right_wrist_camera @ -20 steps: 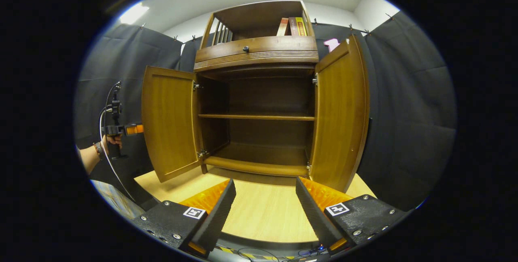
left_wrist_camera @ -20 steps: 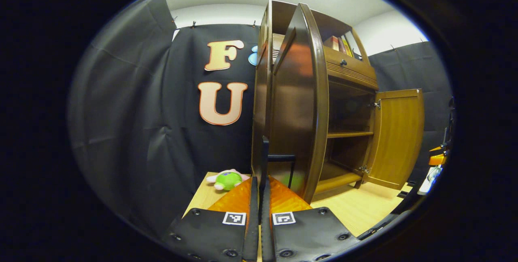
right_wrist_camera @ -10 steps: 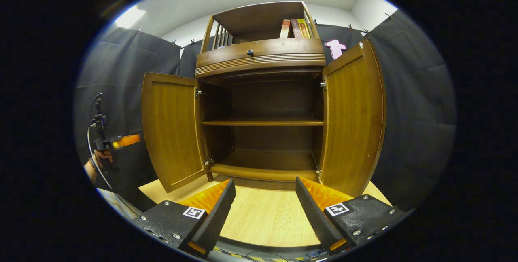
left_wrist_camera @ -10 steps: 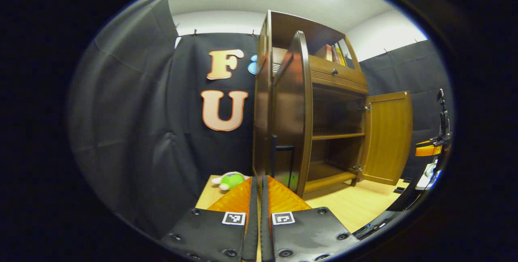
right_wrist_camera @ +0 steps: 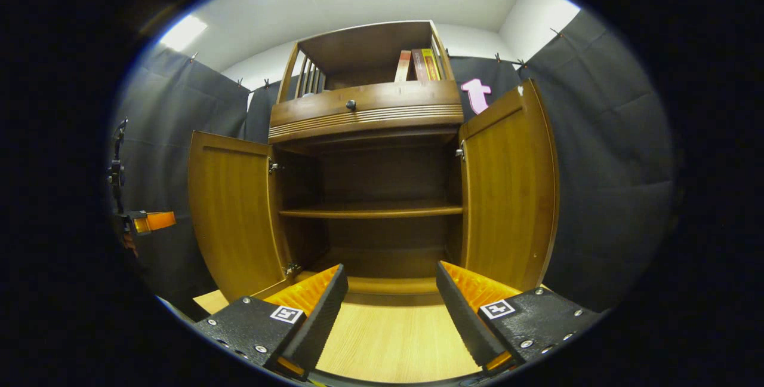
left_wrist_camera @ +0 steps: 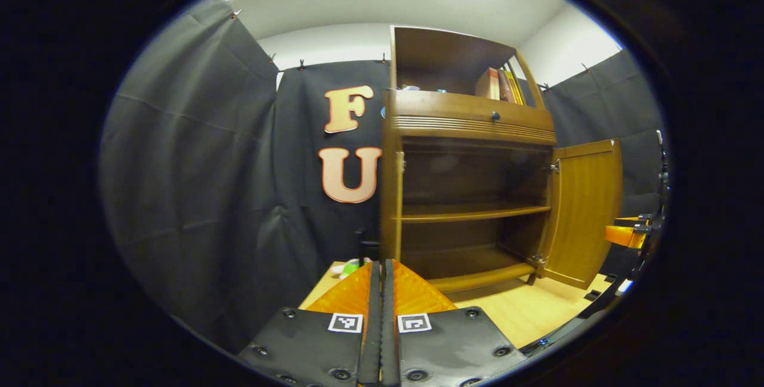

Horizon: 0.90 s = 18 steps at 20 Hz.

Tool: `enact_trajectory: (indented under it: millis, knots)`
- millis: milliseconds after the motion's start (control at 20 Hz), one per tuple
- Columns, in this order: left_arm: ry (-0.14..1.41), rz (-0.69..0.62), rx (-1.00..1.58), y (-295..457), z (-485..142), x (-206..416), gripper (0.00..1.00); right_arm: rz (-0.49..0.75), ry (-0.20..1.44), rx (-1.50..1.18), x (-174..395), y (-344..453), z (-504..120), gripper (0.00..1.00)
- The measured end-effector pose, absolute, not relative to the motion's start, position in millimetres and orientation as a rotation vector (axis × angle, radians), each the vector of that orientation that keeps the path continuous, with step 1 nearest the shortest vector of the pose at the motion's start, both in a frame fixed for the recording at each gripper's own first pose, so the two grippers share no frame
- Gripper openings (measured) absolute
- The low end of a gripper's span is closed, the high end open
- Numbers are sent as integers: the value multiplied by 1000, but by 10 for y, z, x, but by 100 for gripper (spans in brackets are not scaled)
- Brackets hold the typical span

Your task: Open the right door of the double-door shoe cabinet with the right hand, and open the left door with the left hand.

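Two doors of the brown wooden double-door shoe cabinet [right_wrist_camera: 370, 154] stand swung wide, and we see its dark inside with one shelf [right_wrist_camera: 370, 212] across the middle. It stands on the pale wooden bench [right_wrist_camera: 394, 345]. In the right gripper view the left door [right_wrist_camera: 230, 214] hangs out on the left of the opening and the right door [right_wrist_camera: 507, 187] on the right, each showing its lighter inner face. In the left gripper view we look along the left door nearly edge-on, so only its thin edge and dark handle [left_wrist_camera: 364, 246] show beside the cabinet's left wall. Above the opening runs a drawer front with a small dark knob [right_wrist_camera: 351, 103], and on the top shelf lean a few upright books [right_wrist_camera: 418, 65].

Our right tool [right_wrist_camera: 391, 309] is released, its fingers spread wide over the bench in front of the cabinet, touching nothing. Our left tool [left_wrist_camera: 382, 291] is clenched, its fingers pressed together with nothing between them. A green and pink plush toy [left_wrist_camera: 352, 267] peeks out behind the left tool's fingertips.
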<state>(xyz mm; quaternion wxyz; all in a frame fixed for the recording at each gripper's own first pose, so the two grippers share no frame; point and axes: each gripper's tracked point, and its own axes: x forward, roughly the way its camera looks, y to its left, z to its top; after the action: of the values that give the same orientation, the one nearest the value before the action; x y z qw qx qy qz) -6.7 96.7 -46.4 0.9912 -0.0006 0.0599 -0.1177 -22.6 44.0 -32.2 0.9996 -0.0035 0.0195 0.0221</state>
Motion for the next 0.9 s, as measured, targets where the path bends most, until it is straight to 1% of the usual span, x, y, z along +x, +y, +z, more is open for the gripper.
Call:
enact_trajectory:
  millis: [50, 250, 350, 500, 700, 900]
  knots:
    - [116, -252, -26, 728, -459, -64, 7, 39, 30, 2, -231, 422, -297, 92]
    - [123, -225, -92, 239, -490, -68, 8, 28, -9, 32, -281, 335, -168, 92]
    - [102, -201, -82, 81, -480, -107, 13, 29, -10, 32, -344, 276, -183, 92]
    - [45, -181, -48, -79, -413, -194, 58, 32, 8, 12, -431, 138, -262, 92]
    - [57, -205, -77, -322, -461, -273, 100, 20, 18, -3, -522, -50, -311, 92]
    - [45, -152, -99, -298, -410, -274, 94, 11, 5, 18, -630, -153, -266, 92]
